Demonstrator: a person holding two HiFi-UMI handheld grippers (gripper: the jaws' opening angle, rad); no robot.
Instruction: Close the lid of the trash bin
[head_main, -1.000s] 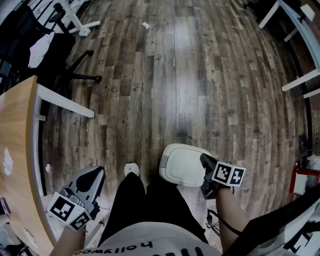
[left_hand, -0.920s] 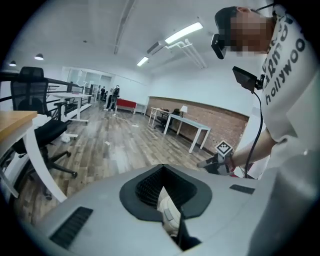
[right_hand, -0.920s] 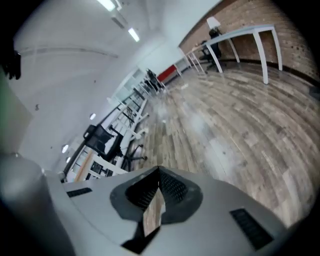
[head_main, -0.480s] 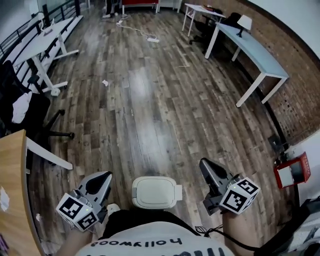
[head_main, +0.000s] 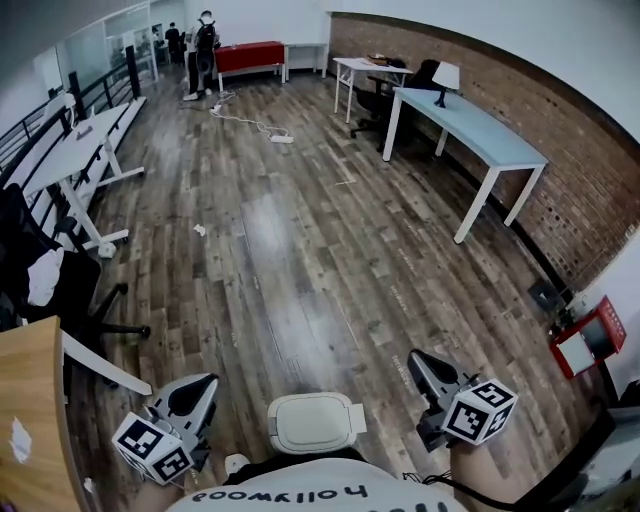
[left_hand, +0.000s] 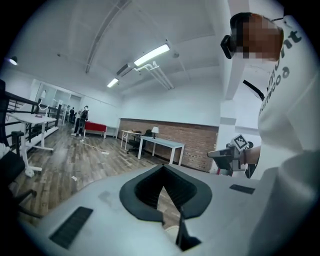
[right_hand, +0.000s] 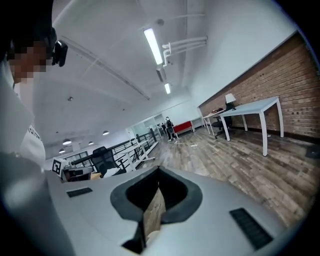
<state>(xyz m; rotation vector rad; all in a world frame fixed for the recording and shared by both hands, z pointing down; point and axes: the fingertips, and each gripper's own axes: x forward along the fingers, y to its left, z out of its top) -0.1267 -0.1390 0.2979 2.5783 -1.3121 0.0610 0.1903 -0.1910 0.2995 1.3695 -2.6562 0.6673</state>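
Trash bin (head_main: 350, 421) at our feet, its lid (head_main: 310, 420) lying flat: we judge the closing done, nothing left. Our left gripper (head_main: 188, 395) and right gripper (head_main: 427, 370) hang either side of the bin, clear of it, jaws pinched together and empty.

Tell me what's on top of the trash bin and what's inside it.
Nothing lies on the trash bin: its pale lid is down and bare. The lid covers the inside, so any contents cannot be seen.
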